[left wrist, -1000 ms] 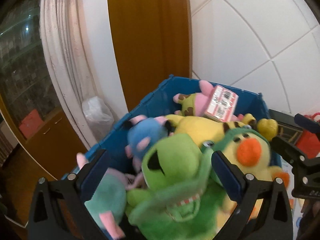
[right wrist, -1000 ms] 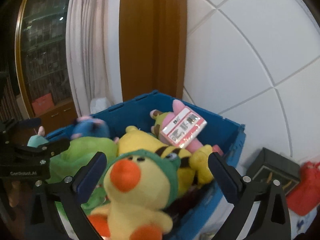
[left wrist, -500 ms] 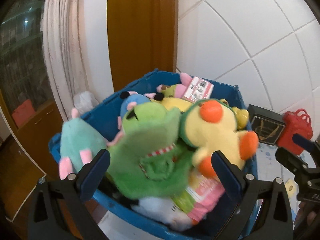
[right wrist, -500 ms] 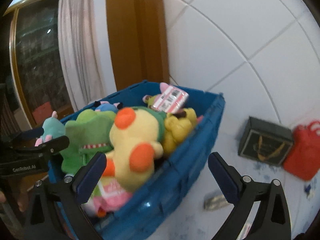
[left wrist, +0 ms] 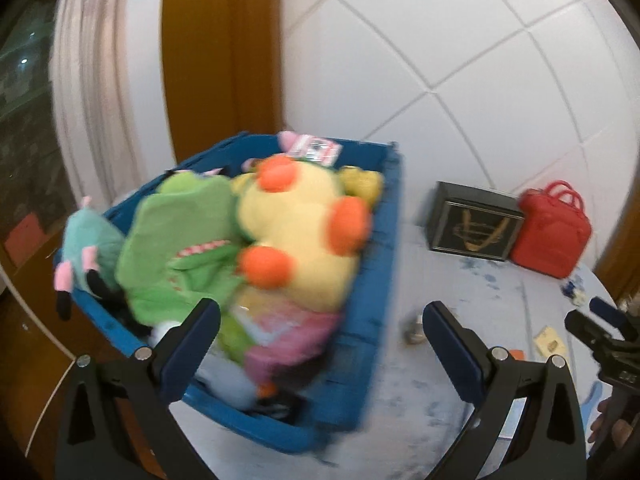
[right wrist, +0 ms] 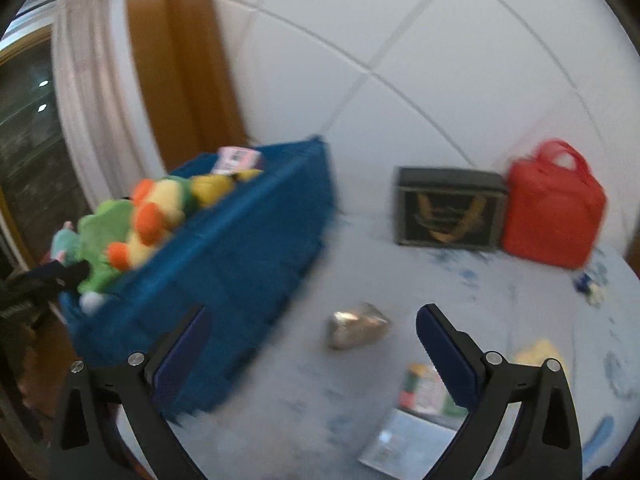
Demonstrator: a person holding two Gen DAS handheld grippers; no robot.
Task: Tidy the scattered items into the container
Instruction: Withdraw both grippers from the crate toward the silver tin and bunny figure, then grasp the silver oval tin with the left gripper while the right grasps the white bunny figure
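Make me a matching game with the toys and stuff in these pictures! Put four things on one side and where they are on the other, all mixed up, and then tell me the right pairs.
Things:
1. yellow duck plush
2. red bag
3. crumpled silver wrapper
4. teal plush

Places:
A. on the table, between the blue crate and the right gripper
B. at the crate's left end, beside the green plush
C. against the wall, right of the black box
D. on top of the pile in the crate

Pairs: 1-D, 2-C, 3-A, 4-B

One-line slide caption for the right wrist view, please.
Open right gripper faces a crumpled silvery wrapper beside the toy-filled blue bin.
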